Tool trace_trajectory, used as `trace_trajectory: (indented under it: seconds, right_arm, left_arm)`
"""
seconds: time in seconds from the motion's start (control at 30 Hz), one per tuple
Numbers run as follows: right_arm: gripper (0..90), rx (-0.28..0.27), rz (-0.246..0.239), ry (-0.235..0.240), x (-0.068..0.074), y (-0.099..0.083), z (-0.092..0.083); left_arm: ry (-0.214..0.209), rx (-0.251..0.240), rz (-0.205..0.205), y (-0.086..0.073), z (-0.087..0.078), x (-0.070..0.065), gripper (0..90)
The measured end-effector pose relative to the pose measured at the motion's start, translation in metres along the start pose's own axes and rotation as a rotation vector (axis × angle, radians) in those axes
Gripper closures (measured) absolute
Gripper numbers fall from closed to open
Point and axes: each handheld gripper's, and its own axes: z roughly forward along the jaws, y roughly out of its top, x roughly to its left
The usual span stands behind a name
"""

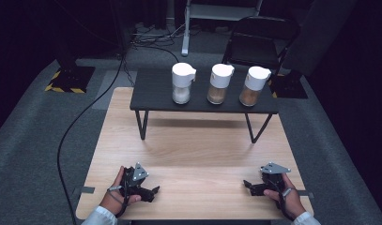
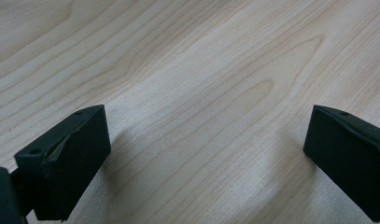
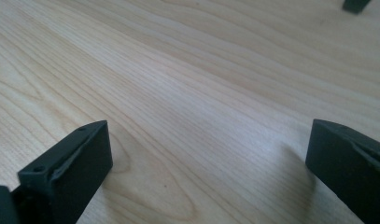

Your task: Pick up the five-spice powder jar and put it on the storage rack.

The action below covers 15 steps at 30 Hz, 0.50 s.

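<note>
Nearest the person, the left gripper (image 1: pixel 148 191) and the right gripper (image 1: pixel 252 186) rest low on the wooden counter (image 1: pixel 193 154), each held in a hand, tips turned inward toward each other. In both gripper views the jaws stand wide apart with nothing between them, bare wood grain under the gap (image 2: pixel 201 140) (image 3: pixel 206 154).

Farther off, well apart from both grippers, a small black side table (image 1: pixel 156 91) stands on the counter's far half. On it, 3 white-capped jars stand upright in a row: the left jar (image 1: pixel 182 83) with pale contents, the middle jar (image 1: pixel 219 83) with tan contents, the right jar (image 1: pixel 254 86) with brownish contents. Their long axes run vertical, so a reach would likely go forward and up, jaws closing from the sides. The left gripper lies nearer the left jar, the right gripper nearer the right jar; the middle jar sits roughly between.

What fills the jars is too small to name. The spouts on the caps are hard to make out.
</note>
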Motion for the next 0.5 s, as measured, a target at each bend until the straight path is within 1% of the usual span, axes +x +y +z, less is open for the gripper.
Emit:
trace_trajectory:
  seconds: [0.07,0.13,0.27,0.5]
  right_arm:
    - [0.1,0.001,0.001,-0.004,-0.0038,-0.001,-0.0011]
    - [0.2,0.001,0.002,-0.007,-0.0045,-0.0013,-0.0014]
    - [0.0,0.001,-0.005,0.004,-0.009,-0.0023,-0.0024]
    - [0.0,0.002,-0.006,0.008,-0.0103,-0.0023,-0.0024]
  left_arm:
    - [0.0,0.0,0.0,0.0,0.0,0.0,0.5]
    - [0.0,0.001,0.0,0.0001,0.0,0.0,0.4]
    - [-0.003,0.001,0.001,0.0002,0.0001,0.0007,0.4]
    - [-0.004,-0.001,0.003,0.0001,0.0003,0.001,0.4]
